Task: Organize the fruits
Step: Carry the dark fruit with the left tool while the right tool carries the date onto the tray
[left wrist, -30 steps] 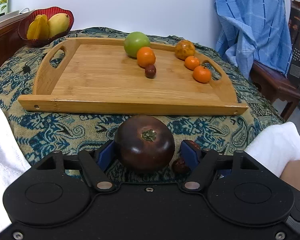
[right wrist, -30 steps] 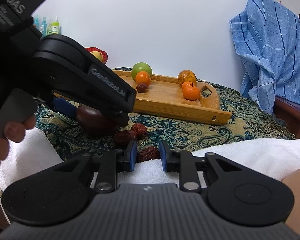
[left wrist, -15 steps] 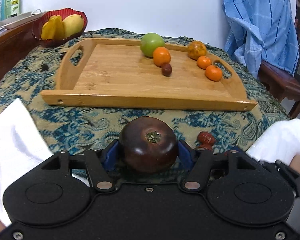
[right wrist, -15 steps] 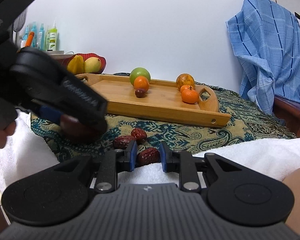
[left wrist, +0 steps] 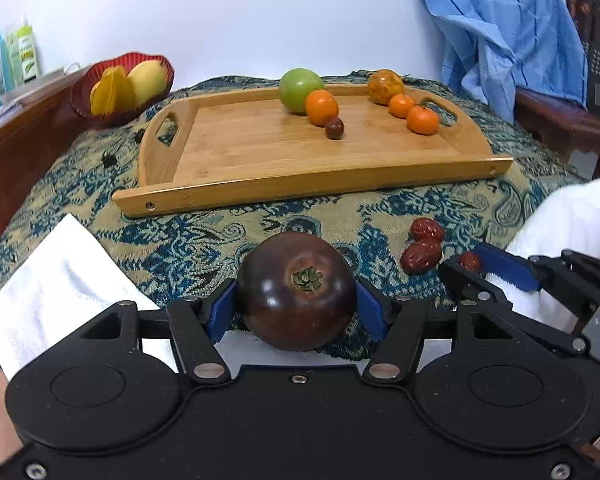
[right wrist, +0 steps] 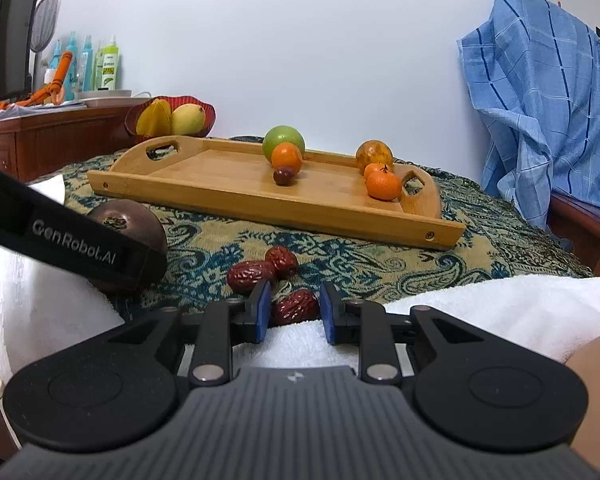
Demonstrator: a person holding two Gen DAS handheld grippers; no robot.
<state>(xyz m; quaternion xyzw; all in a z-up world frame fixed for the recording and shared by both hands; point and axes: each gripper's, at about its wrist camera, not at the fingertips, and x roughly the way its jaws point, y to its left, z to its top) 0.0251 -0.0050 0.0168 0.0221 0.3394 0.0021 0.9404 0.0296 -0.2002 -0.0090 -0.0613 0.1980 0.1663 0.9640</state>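
My left gripper (left wrist: 296, 308) is shut on a dark purple round fruit (left wrist: 296, 290), held near the cloth's front edge; it also shows in the right wrist view (right wrist: 128, 220). My right gripper (right wrist: 293, 312) has its blue pads on either side of a red date (right wrist: 294, 307) lying at the towel's edge. Two more dates (right wrist: 260, 272) lie just beyond, also seen in the left wrist view (left wrist: 422, 246). The wooden tray (left wrist: 300, 184) holds a green fruit (left wrist: 300, 88), oranges (left wrist: 420, 120), a yellow-brown fruit (left wrist: 385, 86) and a small dark fruit (left wrist: 334, 128).
A red bowl (left wrist: 120, 116) with a mango and starfruit stands at the back left beside a wooden sideboard (right wrist: 40, 136) with bottles. White towels (left wrist: 48, 280) lie at the front left and right. A blue checked cloth (right wrist: 540, 100) hangs over a chair at the right.
My left gripper closed on the dark purple fruit and moved left and back with it. The right gripper stayed around the date.
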